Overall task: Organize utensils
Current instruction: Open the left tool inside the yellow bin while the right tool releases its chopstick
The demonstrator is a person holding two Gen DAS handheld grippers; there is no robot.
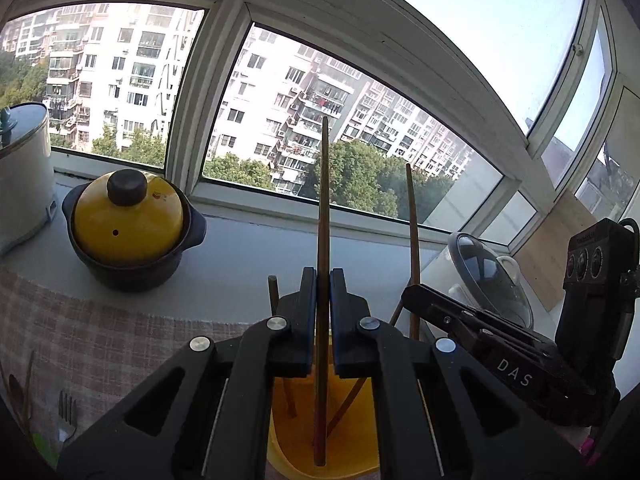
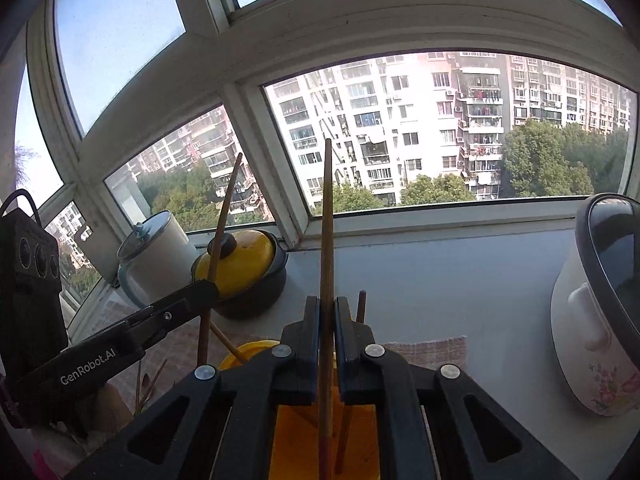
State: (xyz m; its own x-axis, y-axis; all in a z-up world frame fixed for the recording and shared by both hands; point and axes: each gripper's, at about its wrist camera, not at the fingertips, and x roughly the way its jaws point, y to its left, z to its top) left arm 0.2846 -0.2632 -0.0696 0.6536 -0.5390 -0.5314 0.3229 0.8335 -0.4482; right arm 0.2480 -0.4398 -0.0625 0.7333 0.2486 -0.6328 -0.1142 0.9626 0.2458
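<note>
Nearest in both wrist views, a yellow utensil holder [image 1: 352,436] stands directly below the two grippers, its open mouth upward; several loose chopsticks [image 1: 288,396] already lean inside it. The left gripper [image 1: 323,300] is closed down to a narrow slit on a wooden chopstick [image 1: 323,216], held nearly upright with its lower end inside the holder, seemingly so that it can drop in cleanly. The right gripper [image 2: 328,320] is likewise almost fully closed on a second chopstick [image 2: 326,240], also upright and reaching down into the holder's mouth. Both sticks appear to be gripped low on the shaft, which would keep the tips steady over the opening.

To the left, on a checked cloth [image 1: 100,344], a fork [image 1: 66,412] is seen lying flat, judged to be not yet sorted; something dark beside it cannot be identified.

Farther back, on the grey ledge [image 1: 240,264], a black clay pot with a yellow lid [image 1: 128,228] sits left of centre, with a white lidded pot [image 1: 24,176] beyond it. At the far right, a floral rice-cooker pot with a glass lid [image 2: 600,320] is set. Behind everything, the window [image 2: 440,128] gives onto apartment blocks and trees.
</note>
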